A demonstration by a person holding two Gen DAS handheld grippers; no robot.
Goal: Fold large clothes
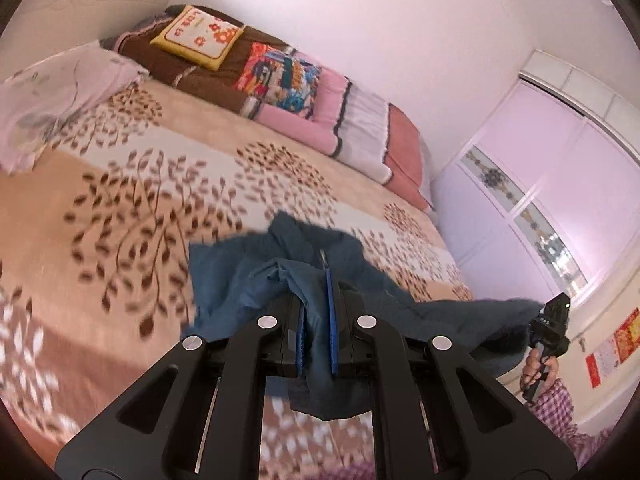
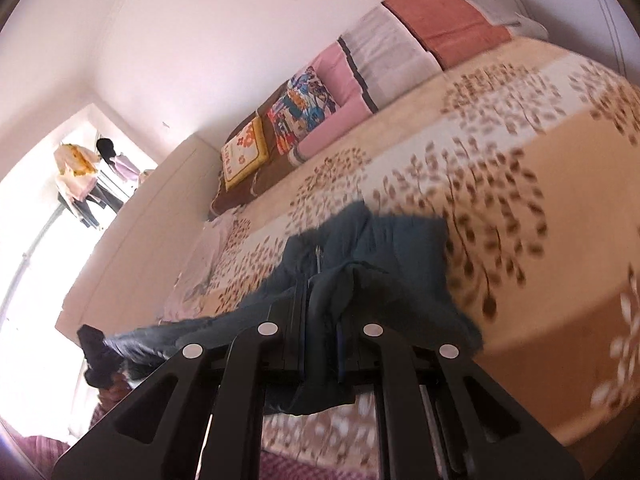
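1. The left gripper (image 1: 318, 304) is clamped on a bunched fold of a dark blue garment (image 1: 240, 272); the cloth fills the narrow gap between its blue-padded fingers (image 1: 331, 320) and hangs out below them.
2. The right gripper (image 2: 324, 300) is likewise closed on a fold of the same blue cloth (image 2: 404, 248), which is pinched between its dark fingers and droops beneath them.
3. The garment is lifted off the bed (image 1: 100, 220), stretched between the two grippers, with its far part spread above the near edge of the leaf-patterned bedspread (image 2: 540, 240).
4. A metal zip pull (image 1: 322, 258) shows on the cloth just beyond the left fingers.
5. In the left wrist view the right gripper appears at the right edge, held by a hand (image 1: 538, 368) with a checked sleeve (image 1: 554, 404) below it; the blue cloth runs across to it.
6. In the right wrist view the left gripper shows as a dark shape at the lower left, with the cloth stretched towards it.
7. Along the far edge of the bed, against the wall, lie folded blankets (image 1: 352, 120) in brown, pink, white and rust, with a yellow-edged cushion (image 1: 198, 36) and a multicoloured cushion (image 1: 280, 76) on them.
8. A pale floral pillow (image 1: 52, 100) lies at one end of the bed.
9. Both views are blurred.
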